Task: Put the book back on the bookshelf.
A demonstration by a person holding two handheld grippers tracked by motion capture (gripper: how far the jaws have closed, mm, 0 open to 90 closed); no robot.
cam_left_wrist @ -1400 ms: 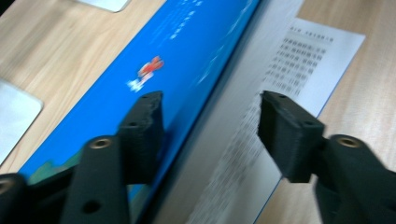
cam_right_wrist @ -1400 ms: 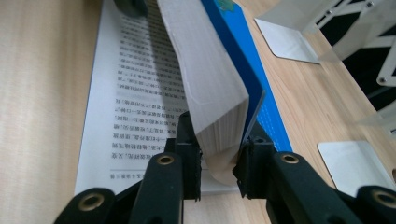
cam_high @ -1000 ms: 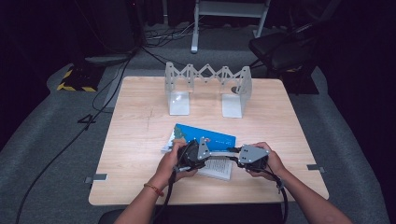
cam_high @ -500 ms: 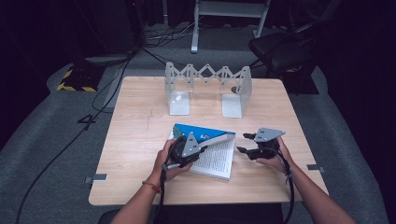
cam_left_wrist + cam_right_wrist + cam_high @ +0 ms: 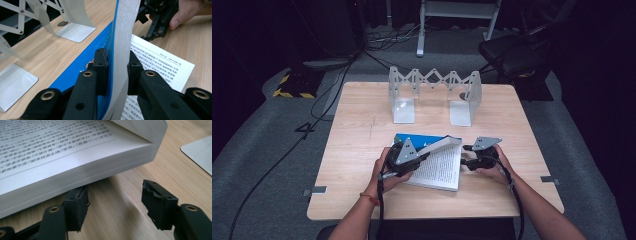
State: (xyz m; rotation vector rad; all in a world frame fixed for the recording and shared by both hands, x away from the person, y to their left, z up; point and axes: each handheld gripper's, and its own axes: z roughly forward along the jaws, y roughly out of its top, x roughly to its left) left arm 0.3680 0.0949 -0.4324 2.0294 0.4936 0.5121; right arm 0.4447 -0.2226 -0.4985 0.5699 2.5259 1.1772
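Showing small unreadable print, book (image 5: 439, 167) clamped by left gripper (image 5: 117, 65).

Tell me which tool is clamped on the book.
The left tool: its jaws pinch the book's lifted blue cover. The right tool stands open beside the pages.

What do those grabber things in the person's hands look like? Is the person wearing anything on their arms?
Both are black. The left gripper and the right gripper each carry a grey three-cornered plate on top and trail a black cable back along the forearm. Their fingers are chunky black blocks on arms with small brass-coloured rivets. The arms have no sleeves; the left wrist wears a thin orange-red bracelet.
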